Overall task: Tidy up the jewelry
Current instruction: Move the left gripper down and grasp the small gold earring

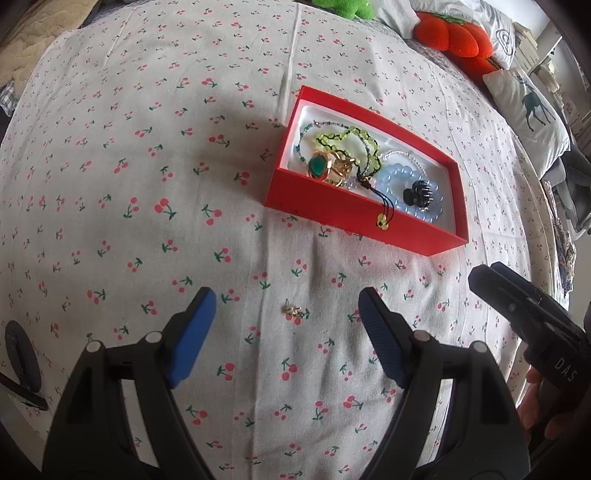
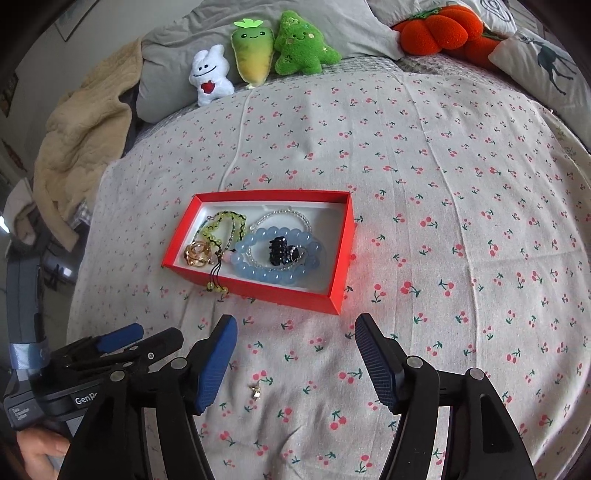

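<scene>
A red box [image 1: 332, 216] [image 2: 258, 293] lies on the cherry-print bedsheet. It holds a blue bead bracelet [image 1: 397, 173] [image 2: 258, 275], a green bead string [image 1: 347, 136] [image 2: 221, 225], a gold ring with a green stone [image 1: 317, 166], a black hair claw [image 1: 419, 194] [image 2: 279, 251] and clear beads. A small gold earring [image 1: 291, 311] [image 2: 255, 392] lies loose on the sheet. My left gripper [image 1: 286, 312] is open with the earring between its fingers. My right gripper [image 2: 295, 360] is open and empty, just beyond the earring.
Plush toys [image 2: 255, 59] and an orange pumpkin cushion [image 2: 439, 31] line the bed's far end. A deer-print pillow [image 1: 528, 107] lies at the right. A beige blanket [image 2: 81, 136] hangs at the left edge.
</scene>
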